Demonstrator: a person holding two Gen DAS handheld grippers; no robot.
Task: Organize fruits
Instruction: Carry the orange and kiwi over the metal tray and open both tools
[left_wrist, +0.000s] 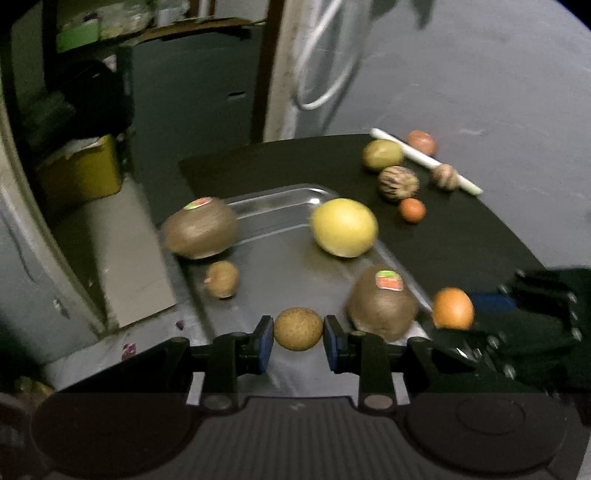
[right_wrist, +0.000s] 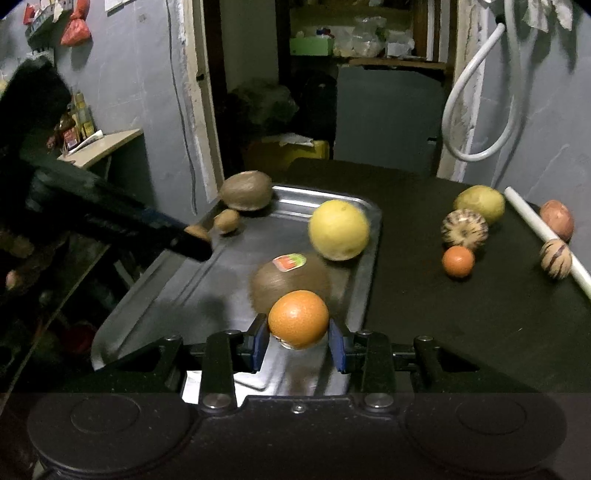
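Red and green stickers are showing on two kiwis, one on the near kiwi (right_wrist: 290, 282) and one on the far kiwi (left_wrist: 201, 229), but the print on them is too blurred to read.

A metal tray (right_wrist: 155, 280) is lying on a black tabletop (right_wrist: 461, 332), with grey walls, a dark doorway and a looped white hose (right_wrist: 476, 96) standing behind.

Nearest, the right gripper (right_wrist: 298, 345) is pinching an orange (right_wrist: 298, 319) between its blue pads, over the tray's near right edge and just in front of the near kiwi. The left gripper (left_wrist: 298, 341) is squeezing a small round brown fruit (left_wrist: 297, 328) over the near part of the tray.

Farther in, a big yellow citrus fruit (right_wrist: 339, 229) is sitting at the right side of the tray. A small brown fruit (right_wrist: 227, 220) is lying at the far left, just beside the far kiwi, which is resting on the tray's rim.

On the tabletop to the right, apart from the tray, a small orange fruit (right_wrist: 458, 261), a striped round fruit (right_wrist: 464, 229) and a yellow-green fruit (right_wrist: 479, 204) are clustering together. Beyond them a white stick (right_wrist: 546, 238) is lying slantwise, touching a second striped fruit (right_wrist: 554, 257), with a reddish fruit (right_wrist: 557, 219) just behind it.
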